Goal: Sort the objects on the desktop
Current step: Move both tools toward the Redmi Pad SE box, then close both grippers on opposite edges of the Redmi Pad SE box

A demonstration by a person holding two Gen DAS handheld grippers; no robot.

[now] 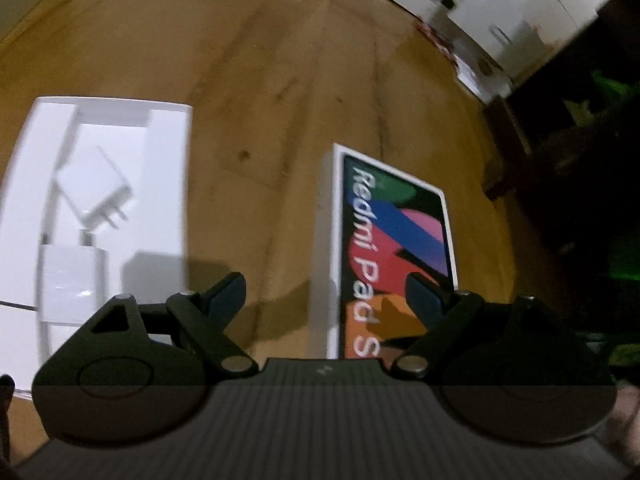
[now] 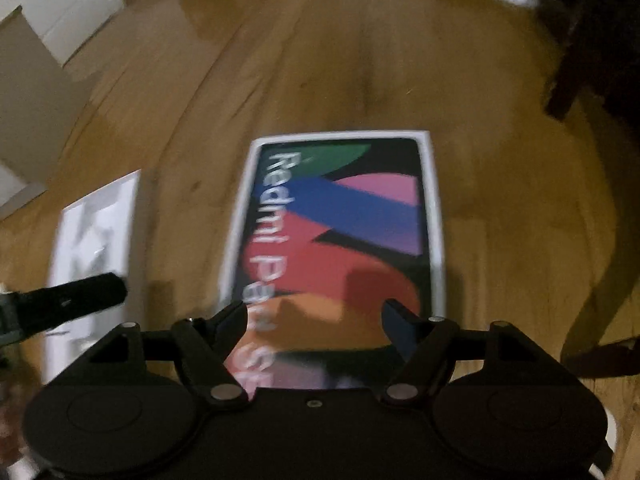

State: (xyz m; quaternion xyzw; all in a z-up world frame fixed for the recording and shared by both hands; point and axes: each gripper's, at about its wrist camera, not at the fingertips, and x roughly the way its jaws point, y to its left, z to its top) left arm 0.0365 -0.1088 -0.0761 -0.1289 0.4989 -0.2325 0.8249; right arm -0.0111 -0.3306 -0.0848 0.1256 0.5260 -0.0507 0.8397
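Observation:
A colourful Redmi Pad box lid (image 1: 394, 236) lies flat on the wooden table (image 1: 260, 92); it fills the middle of the right wrist view (image 2: 340, 232). To its left lies an open white box tray (image 1: 160, 184) holding a white charger plug (image 1: 98, 188) and a white adapter block (image 1: 72, 284); the tray also shows in the right wrist view (image 2: 100, 220). My left gripper (image 1: 326, 300) is open and empty, above the gap between tray and lid. My right gripper (image 2: 314, 320) is open and empty over the lid's near end. A finger of the left gripper (image 2: 80, 296) shows there too.
White boxes (image 1: 516, 8) and a small red-patterned packet (image 1: 440, 40) stand at the table's far right edge. Dark furniture (image 1: 568, 160) stands to the right. A dark chair leg (image 2: 576, 60) stands beyond the table on the right. A white cabinet (image 2: 60, 4) is at the far left.

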